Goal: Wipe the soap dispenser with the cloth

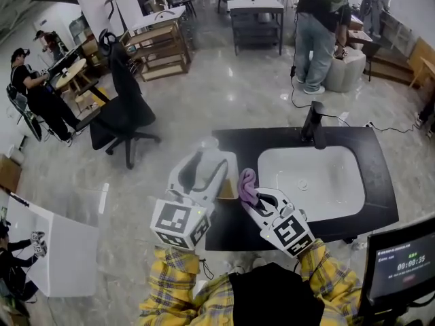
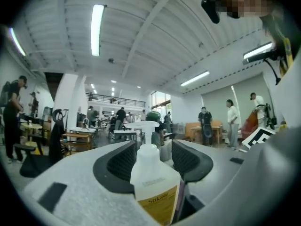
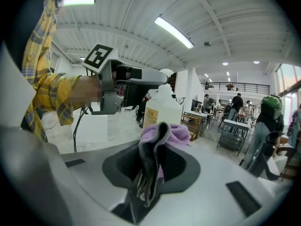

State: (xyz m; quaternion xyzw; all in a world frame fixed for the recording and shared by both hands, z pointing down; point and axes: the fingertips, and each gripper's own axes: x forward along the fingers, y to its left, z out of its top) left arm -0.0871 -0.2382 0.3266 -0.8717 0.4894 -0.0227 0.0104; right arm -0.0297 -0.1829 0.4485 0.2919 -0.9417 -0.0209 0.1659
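Observation:
A translucent soap dispenser [image 1: 228, 182] with a yellow label and white pump stands upright at the left end of the black counter [image 1: 380, 182]. My left gripper [image 1: 209, 160] is around it, pointing level. In the left gripper view the soap dispenser [image 2: 153, 182] sits between the wide-apart jaws of the left gripper [image 2: 154, 157], with a dark gap on its right side. My right gripper [image 1: 250, 197] is shut on a purple cloth [image 1: 247, 182] right beside the bottle. In the right gripper view the bunched cloth [image 3: 160, 138] sticks up from the right gripper [image 3: 153, 166], in front of the soap dispenser [image 3: 162, 105].
A white sink [image 1: 309, 175] is set in the counter, with a black faucet [image 1: 312, 124] behind it. A black office chair [image 1: 126, 107] stands to the left on the floor. A person [image 1: 316, 32] stands beyond the counter. A screen [image 1: 401, 263] is at lower right.

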